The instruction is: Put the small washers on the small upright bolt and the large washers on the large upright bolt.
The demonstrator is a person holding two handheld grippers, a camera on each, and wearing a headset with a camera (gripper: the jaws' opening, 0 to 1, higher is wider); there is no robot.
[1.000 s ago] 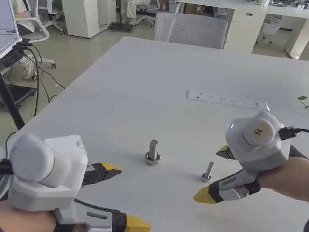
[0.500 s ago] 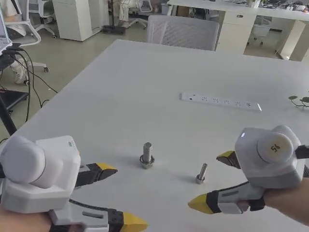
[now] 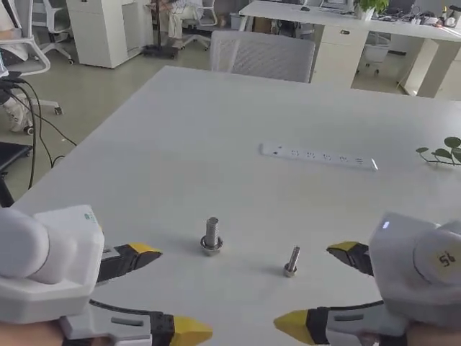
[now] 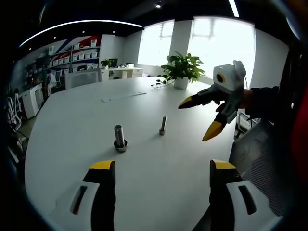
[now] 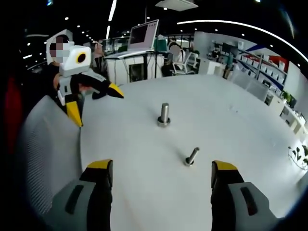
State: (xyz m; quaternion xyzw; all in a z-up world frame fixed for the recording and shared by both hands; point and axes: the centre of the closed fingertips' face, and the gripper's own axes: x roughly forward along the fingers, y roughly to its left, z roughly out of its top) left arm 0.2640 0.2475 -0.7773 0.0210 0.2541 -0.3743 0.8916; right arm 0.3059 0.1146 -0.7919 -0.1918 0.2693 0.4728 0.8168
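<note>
Both tongs are up and ready. The left gripper (image 3: 162,292) hangs to the near left of the large bolt (image 3: 211,235), jaws spread wide with nothing between them. The right gripper (image 3: 320,287) hangs to that bolt's near right, jaws just as wide and just as empty.

Under it all is the white table (image 3: 216,144), smooth and plain around the large bolt. Well beyond the large bolt and off to the right lies a white power strip (image 3: 320,156), far from the work.

Now the large bolt itself: it stands upright on its head, thread pointing up, roughly midway between the two grippers and a little ahead of their tips. Just to its right and slightly nearer, apart from it, stands the small bolt (image 3: 292,259), thinner and shorter.

Smallest of all, a flat collar (image 3: 211,249) rings the foot of the large bolt, and a smaller collar (image 3: 289,272) sits at the foot of the small bolt. Whether these are washers dropped on or the bolts' own heads, I cannot tell.

Handling call: a washer should be thin, stiff steel, light and slick. Lying flat on that smooth top, it will tend to skid away from the tips. The best hold is a pinch across the rim, edge to edge, keeping the hole clear for the thread. Go gently, too: both bolts look free-standing, and the small one seems likely to topple at a nudge.
</note>
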